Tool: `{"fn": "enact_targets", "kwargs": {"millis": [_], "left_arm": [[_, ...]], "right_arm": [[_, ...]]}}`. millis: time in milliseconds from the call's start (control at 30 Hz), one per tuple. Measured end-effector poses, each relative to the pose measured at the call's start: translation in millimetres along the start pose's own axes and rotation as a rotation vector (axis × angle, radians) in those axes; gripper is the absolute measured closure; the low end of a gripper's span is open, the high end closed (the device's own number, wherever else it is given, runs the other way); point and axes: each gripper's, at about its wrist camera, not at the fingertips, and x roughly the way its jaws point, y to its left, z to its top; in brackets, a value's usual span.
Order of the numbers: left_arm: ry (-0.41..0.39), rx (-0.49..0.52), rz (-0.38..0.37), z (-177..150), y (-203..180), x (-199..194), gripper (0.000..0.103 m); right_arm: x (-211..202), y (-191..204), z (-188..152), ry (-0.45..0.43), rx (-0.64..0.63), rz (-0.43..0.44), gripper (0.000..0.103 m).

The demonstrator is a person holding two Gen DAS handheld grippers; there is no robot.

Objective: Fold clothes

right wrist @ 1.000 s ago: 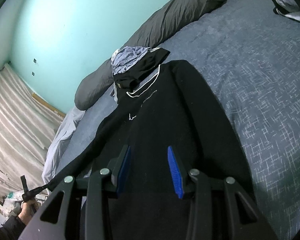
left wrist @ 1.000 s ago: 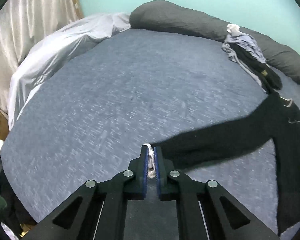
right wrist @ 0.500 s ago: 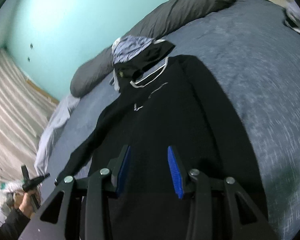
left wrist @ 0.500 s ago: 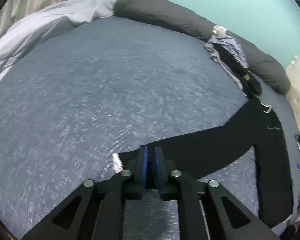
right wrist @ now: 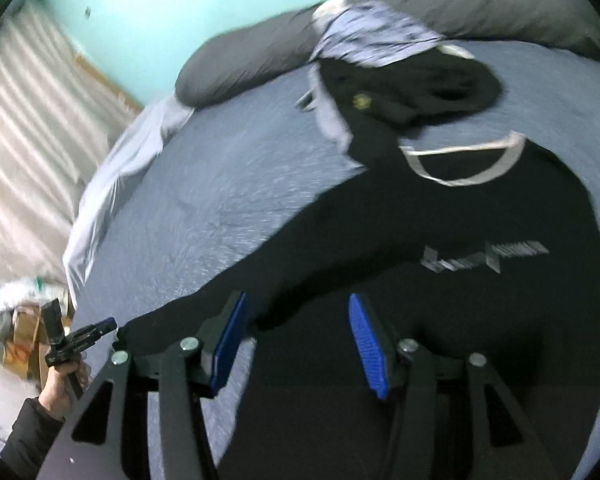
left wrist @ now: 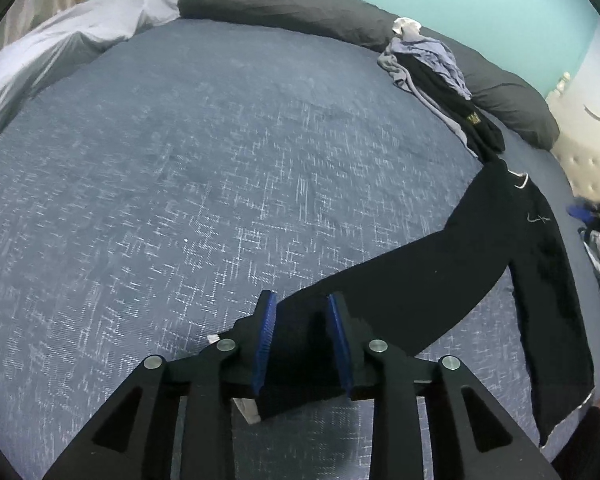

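While flat, black shirt (right wrist: pixel 460 300) sleeve (left wrist: pixel 400 300) outstretched — collar (right wrist: pixel 464 160) toward pillows (left wrist: pixel 292 4)

A black long-sleeved cotton top with a white-trimmed neckline (right wrist: pixel 440 280) lies spread flat, front up, on the blue-grey woven bedspread (left wrist: pixel 200 160). A small pale logo sits on its chest. One sleeve (left wrist: pixel 380 304) stretches straight out sideways from the body across the bedspread, its cuff end lying flat with a small white tag showing beside it. The body runs lengthwise down the bedspread toward its near edge. Just beyond the neckline, touching the shoulder of the top, a heap of unfolded clothes (left wrist: pixel 440 68) rests on the bedspread: a crumpled pale blue-grey garment over a bunched black one with a small yellow label.
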Motion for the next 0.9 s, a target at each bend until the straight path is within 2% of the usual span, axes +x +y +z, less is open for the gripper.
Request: {"fn": "enact_targets", "kwargs": {"millis": [67,367,600,667,767,833,867,900], "left_arm": [[0.006,-0.003,-0.013,-0.2,3.3,4.0,0.064],[0.02,0.05,-0.015,-2.9,7.8,15.3,0.063],[0.036,0.08,-0.026,-9.5,5.8,23.8,0.063],[0.035,0.088,-0.03,-12.4,3.5,24.0,0.063],[0.025,0.087,-0.031,-15.0,3.4,21.5,0.062],[0.016,0.082,-0.029,-15.3,5.0,19.1,0.061],[0.011,0.085,-0.023,-15.2,5.0,17.8,0.06],[0.006,0.087,-0.018,-15.0,5.2,16.6,0.06]], "right_arm": [[21.1,14.3,16.1,0.028,-0.01,-0.006,0.049],[117.1,74.2,86.8,0.154,-0.048,-0.045,0.049],[170.5,61.2,92.5,0.258,0.015,-0.208,0.049],[180.8,57.0,90.3,0.279,0.027,-0.226,0.049],[189.5,49.6,85.0,0.272,0.043,-0.256,0.064],[189.0,45.8,82.0,0.253,0.038,-0.273,0.081],[187.1,43.8,81.3,0.243,0.036,-0.276,0.084],[184.8,41.7,81.3,0.234,0.038,-0.27,0.092]]}}
